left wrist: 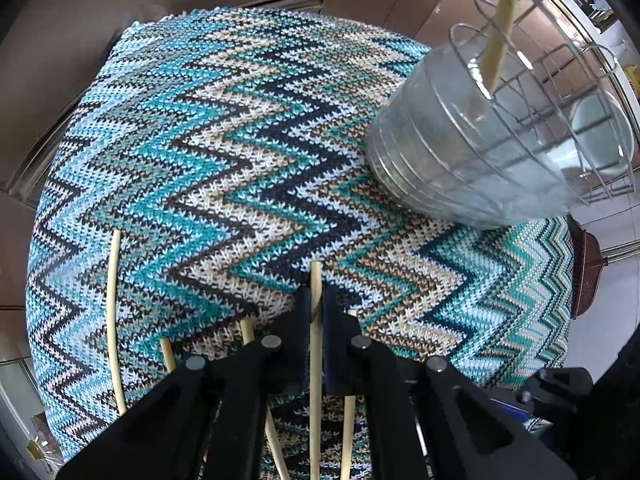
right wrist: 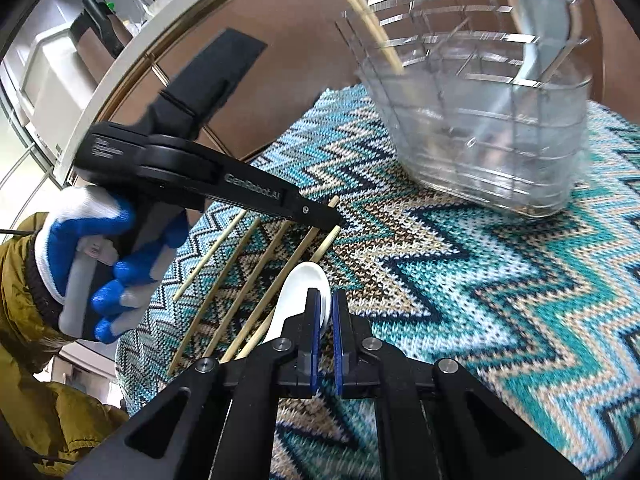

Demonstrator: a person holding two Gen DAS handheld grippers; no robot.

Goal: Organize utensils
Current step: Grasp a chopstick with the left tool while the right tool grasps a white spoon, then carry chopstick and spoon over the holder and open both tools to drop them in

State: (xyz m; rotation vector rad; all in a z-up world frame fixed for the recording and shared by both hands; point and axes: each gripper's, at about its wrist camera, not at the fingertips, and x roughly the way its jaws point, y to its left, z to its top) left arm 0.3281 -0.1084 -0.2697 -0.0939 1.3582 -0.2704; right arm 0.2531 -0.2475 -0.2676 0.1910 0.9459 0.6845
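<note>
A zigzag-knit cloth (left wrist: 248,152) covers the worktop. At its far side stands a wire utensil holder (right wrist: 480,128) holding chopsticks and a grey spoon (right wrist: 540,28). Loose chopsticks (right wrist: 236,276) lie in a row nearby. The left gripper (left wrist: 316,300) has its jaws closed on one chopstick (left wrist: 316,360). The right gripper (right wrist: 325,304) has its jaws closed on a white spoon (right wrist: 298,292), beside that row.

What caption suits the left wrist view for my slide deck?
Left gripper shut on one chopstick above the zigzag cloth, wire caddy nearby.
</note>
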